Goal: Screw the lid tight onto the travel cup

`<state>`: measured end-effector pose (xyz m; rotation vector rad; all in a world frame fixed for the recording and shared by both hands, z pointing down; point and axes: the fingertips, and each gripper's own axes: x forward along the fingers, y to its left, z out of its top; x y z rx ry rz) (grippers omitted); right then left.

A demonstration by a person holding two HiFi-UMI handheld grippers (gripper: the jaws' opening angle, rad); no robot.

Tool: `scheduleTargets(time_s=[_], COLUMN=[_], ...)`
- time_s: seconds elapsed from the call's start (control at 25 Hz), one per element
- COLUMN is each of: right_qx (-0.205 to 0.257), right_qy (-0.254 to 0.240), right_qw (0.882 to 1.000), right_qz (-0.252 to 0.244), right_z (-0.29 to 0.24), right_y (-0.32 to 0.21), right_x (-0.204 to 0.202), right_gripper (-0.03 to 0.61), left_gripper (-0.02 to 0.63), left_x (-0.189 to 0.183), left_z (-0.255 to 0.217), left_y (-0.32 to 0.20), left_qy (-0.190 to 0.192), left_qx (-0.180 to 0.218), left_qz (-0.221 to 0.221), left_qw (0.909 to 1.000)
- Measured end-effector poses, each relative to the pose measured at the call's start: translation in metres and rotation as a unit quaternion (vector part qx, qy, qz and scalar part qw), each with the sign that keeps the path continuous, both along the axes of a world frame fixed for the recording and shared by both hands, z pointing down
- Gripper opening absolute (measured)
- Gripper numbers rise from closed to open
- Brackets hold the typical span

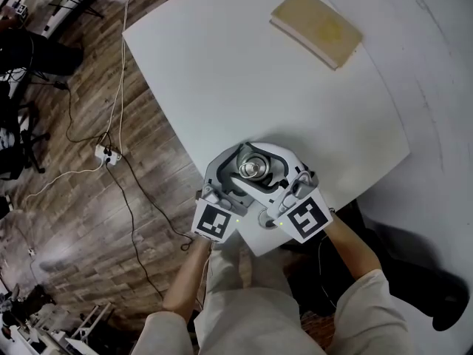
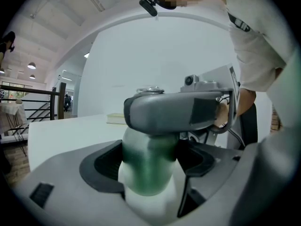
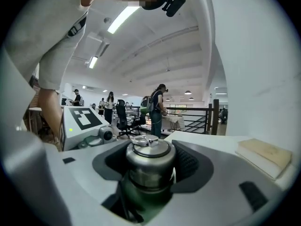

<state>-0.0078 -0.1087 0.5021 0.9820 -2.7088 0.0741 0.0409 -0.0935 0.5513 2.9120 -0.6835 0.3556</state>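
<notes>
Notably, square marker (image 1: 214,221) on left gripper (image 1: 238,166)

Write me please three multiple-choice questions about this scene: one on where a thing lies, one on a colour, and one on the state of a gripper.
1. Where does the tan book lie?
A. Inside a drawer
B. Between a gripper's jaws
C. On the white table, near its far side

2. What colour is the body of the travel cup?
A. Green
B. Red
C. Yellow

3. In what state is the left gripper?
A. Open, with nothing between its jaws
B. Closed on the cup's body
C. Closed on the book

Answers:
1 C: the head view shows the book on the table, far from the person.
2 A: the left gripper view shows a green body.
3 B: in that view the pads press the cup from both sides.
</notes>
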Motion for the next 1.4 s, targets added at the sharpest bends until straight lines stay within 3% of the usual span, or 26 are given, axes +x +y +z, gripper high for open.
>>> scheduleTargets(time_s=[0.2, 0.44, 0.56, 0.64, 0.76, 0.88, 1.04, 1.2, 1.4], right_qx=[0.001, 0.020, 0.030, 0.030, 0.018, 0.007, -0.020, -0.005, -0.017], right_qy=[0.006, -0.012, -0.022, -0.029, -0.038, -0.029, -0.064, -0.003, 0.001], right_qw=[0.996, 0.980, 0.975, 0.978, 0.989, 0.996, 0.997, 0.997, 0.993], right_qz=[0.089, 0.197, 0.219, 0.205, 0.145, 0.088, 0.026, -0.074, -0.119], right_z=[0.001, -0.005, -0.007, -0.007, -0.006, -0.006, -0.016, -0.016, -0.019], right_y=[-0.005, -0.012, -0.012, -0.011, -0.001, 0.007, 0.011, 0.011, 0.008], right_x=[0.006, 0.012, 0.013, 0.010, 0.003, 0.006, 0.008, 0.002, -0.002], right_gripper=[0.255, 0.255, 0.255, 0.249, 0.347, 0.348, 0.348, 0.347, 0.320], left_gripper=[0.356, 0.356, 0.356, 0.356, 0.356, 0.356, 0.356, 0.356, 0.356], left_x=[0.000, -0.001, -0.001, -0.002, -0.002, -0.001, -0.001, 0.000, -0.001], left_z=[0.001, 0.000, 0.001, 0.001, 0.001, 0.002, 0.002, 0.000, -0.003], left_y=[0.000, 0.000, 0.001, 0.001, 0.001, 0.001, 0.003, 0.004, 0.002], left_qy=[-0.002, -0.005, -0.008, -0.014, -0.010, -0.012, -0.016, -0.009, -0.005], left_qx=[-0.002, 0.000, -0.002, -0.007, -0.006, -0.005, -0.008, 0.003, 0.008], left_qz=[0.001, 0.005, 0.005, 0.005, 0.005, 0.007, 0.008, 0.010, 0.012], left_qw=[1.0000, 1.0000, 0.9999, 0.9999, 0.9999, 0.9999, 0.9998, 0.9999, 0.9999])
